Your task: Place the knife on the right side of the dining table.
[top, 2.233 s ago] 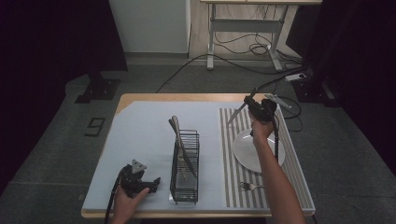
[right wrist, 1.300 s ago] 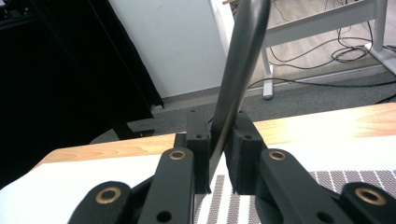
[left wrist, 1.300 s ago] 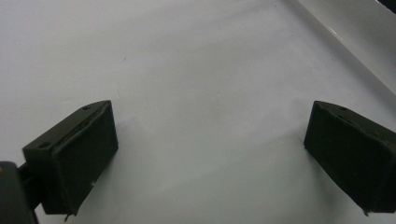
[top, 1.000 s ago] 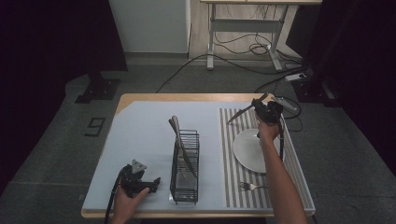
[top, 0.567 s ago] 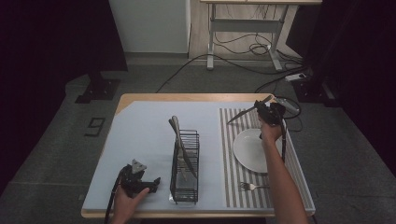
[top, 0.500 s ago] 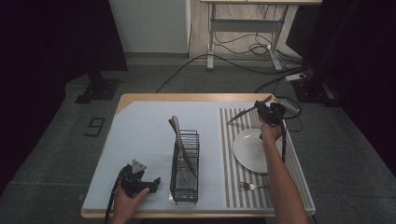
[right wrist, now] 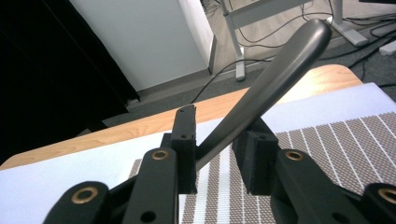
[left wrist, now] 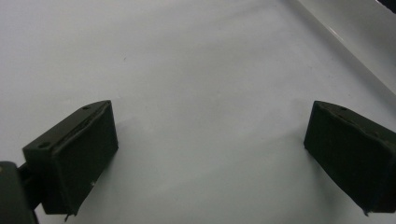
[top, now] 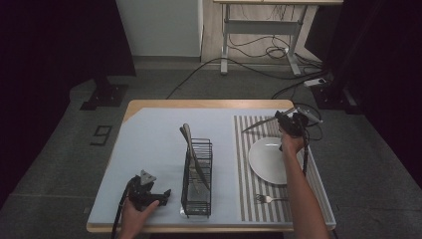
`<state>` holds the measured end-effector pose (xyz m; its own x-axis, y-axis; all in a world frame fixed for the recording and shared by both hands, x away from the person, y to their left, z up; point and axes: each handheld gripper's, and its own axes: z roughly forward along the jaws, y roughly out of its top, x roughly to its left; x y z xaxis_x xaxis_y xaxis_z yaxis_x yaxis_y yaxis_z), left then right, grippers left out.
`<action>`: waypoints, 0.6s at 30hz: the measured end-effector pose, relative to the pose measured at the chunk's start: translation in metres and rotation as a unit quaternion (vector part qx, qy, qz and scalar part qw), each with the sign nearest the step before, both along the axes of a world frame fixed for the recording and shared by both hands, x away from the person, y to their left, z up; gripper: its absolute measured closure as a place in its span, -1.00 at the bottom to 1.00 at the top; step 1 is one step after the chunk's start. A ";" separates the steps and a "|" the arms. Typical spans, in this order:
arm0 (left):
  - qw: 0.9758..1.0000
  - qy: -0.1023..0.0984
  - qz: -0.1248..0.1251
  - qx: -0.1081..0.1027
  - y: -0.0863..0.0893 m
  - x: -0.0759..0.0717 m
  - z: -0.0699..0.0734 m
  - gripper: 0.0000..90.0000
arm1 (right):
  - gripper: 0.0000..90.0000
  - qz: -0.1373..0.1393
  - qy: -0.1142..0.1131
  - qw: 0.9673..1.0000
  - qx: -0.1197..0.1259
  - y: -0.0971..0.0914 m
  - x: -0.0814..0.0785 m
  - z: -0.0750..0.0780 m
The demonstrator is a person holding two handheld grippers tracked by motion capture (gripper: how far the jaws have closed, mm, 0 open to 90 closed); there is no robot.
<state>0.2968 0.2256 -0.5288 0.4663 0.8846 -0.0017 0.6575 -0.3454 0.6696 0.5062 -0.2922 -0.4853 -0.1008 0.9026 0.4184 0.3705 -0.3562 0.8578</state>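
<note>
Grey metal knife (right wrist: 275, 79) clamped between the jaws of the right gripper (right wrist: 219, 154), held in air above the striped mat (top: 244, 174), near the white plate (top: 268, 162), probably for laying beside it. Left gripper (left wrist: 210, 154) wide apart, empty, resting low over the table (left wrist: 187, 56).

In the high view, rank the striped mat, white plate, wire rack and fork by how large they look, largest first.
1. striped mat
2. wire rack, which stands up toward the camera, so its lead over the plate is unsure
3. white plate
4. fork
</note>
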 end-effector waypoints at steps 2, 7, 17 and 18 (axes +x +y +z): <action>1.000 0.000 0.000 0.000 0.000 0.000 0.000 -0.95 | 0.54 -0.002 0.003 1.000 0.001 -0.002 0.000 -0.002; 1.000 0.000 0.000 0.001 0.000 0.000 0.000 -0.95 | 0.51 -0.006 0.017 1.000 0.005 -0.006 0.000 -0.006; 1.000 0.000 0.000 0.001 0.000 0.000 0.000 -0.95 | 0.47 -0.011 0.038 0.999 0.027 -0.014 0.003 -0.014; 1.000 0.000 0.000 0.001 0.000 0.000 0.000 -0.95 | 0.47 -0.010 0.040 0.999 0.031 -0.015 0.003 -0.015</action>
<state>0.2967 0.2256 -0.5288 0.4672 0.8842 -0.0007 0.6574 -0.3468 0.6690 0.5094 -0.3069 -0.5000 -0.0464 0.8761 0.4799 0.4285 -0.4165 0.8018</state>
